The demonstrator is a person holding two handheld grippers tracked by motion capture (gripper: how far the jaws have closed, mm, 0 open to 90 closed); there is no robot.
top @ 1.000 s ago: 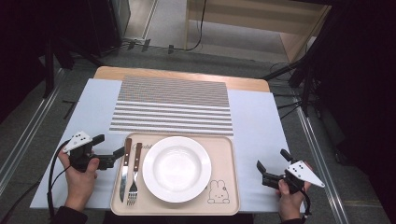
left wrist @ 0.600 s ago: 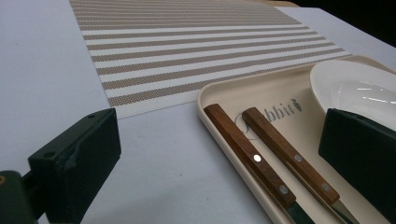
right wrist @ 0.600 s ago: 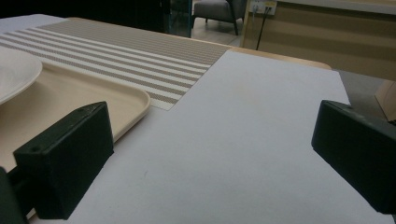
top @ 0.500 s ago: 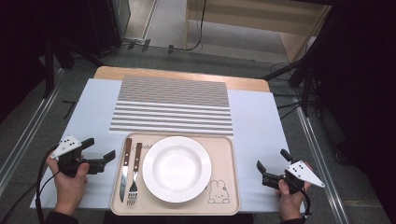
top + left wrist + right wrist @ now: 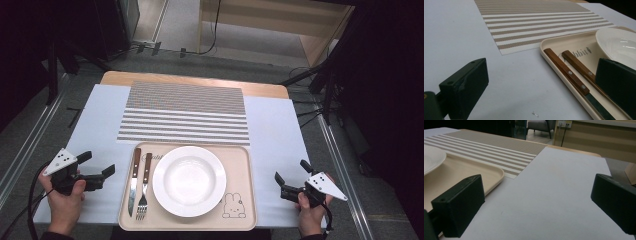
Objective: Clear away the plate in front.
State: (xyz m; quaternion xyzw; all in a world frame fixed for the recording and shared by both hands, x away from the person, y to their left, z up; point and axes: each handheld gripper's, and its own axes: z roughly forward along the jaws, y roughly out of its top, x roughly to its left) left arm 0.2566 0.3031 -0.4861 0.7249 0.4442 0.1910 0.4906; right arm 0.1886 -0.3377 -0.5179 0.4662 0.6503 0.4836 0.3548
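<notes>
Beige tray (image 5: 240, 210) carries one plate (image 5: 189, 180), knife (image 5: 132, 181), fork (image 5: 144, 186) (left gripper (image 5: 97, 170), right gripper (image 5: 290, 176) both spread, empty).

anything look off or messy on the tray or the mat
Nothing stands out. The knife and fork lie side by side on the tray, left of the empty plate; the striped mat lies flat and square.

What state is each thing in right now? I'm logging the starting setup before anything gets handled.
Left gripper: open, empty, beside the tray.
Right gripper: open, empty.
Plate: upright, empty, on the tray.
Knife: flat on the tray.
Fork: flat beside the knife.
Tray: flat on the table.
Striped placemat: spread flat.
</notes>
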